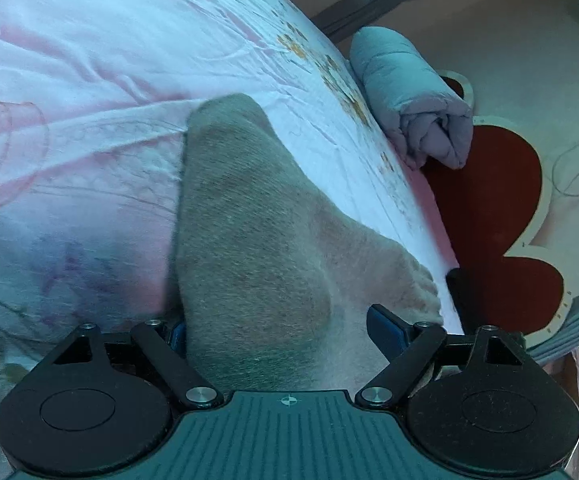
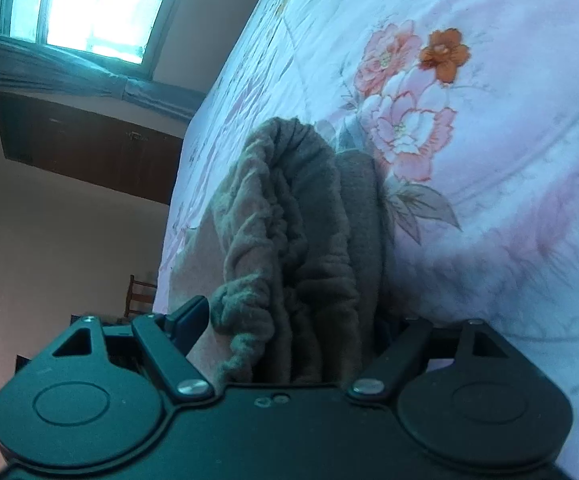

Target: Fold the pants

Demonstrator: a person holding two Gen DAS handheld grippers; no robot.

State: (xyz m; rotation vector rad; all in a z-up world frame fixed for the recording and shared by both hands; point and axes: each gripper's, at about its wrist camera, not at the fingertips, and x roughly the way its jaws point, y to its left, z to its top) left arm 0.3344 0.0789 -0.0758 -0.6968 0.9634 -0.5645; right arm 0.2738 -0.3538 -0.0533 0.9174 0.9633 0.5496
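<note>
Left gripper (image 1: pixel 281 332): we see its blue-padded fingers (image 1: pixel 385 330) set wide apart, with grey-brown fabric filling the gap between them. The pads sit against the sides of the cloth, but we cannot tell whether they clamp it.

Right gripper (image 2: pixel 285 326): its fingers (image 2: pixel 187 322) also stand apart, the bunched waistband packed between them. The pad at 3 o'clock is hidden behind the cloth, so we cannot tell whether it pinches.

Pants (image 1: pixel 249 248): from our left wrist view they rise from the fingers toward 12 o'clock as a smooth, tapering fold lying on the bed. From our right wrist view the pants (image 2: pixel 289 232) show a gathered elastic waistband, ruffled and doubled over, running up from the fingers toward 12 o'clock.

Bedspread (image 1: pixel 89 80): white and pink, flower-printed, under the pants; in the right wrist view a cluster of pink and orange blooms lies at 1 o'clock of the cloth.

Rolled quilt (image 1: pixel 413 96): pale blue, at 2 o'clock on the bed's edge.

Headboard (image 1: pixel 497 216): red, lobed, pale-trimmed, at 3 o'clock beside the quilt.

Window (image 2: pixel 97 4): bright, at 10 o'clock in our right wrist view, with a dark wooden cabinet (image 2: pixel 85 144) beside it.
</note>
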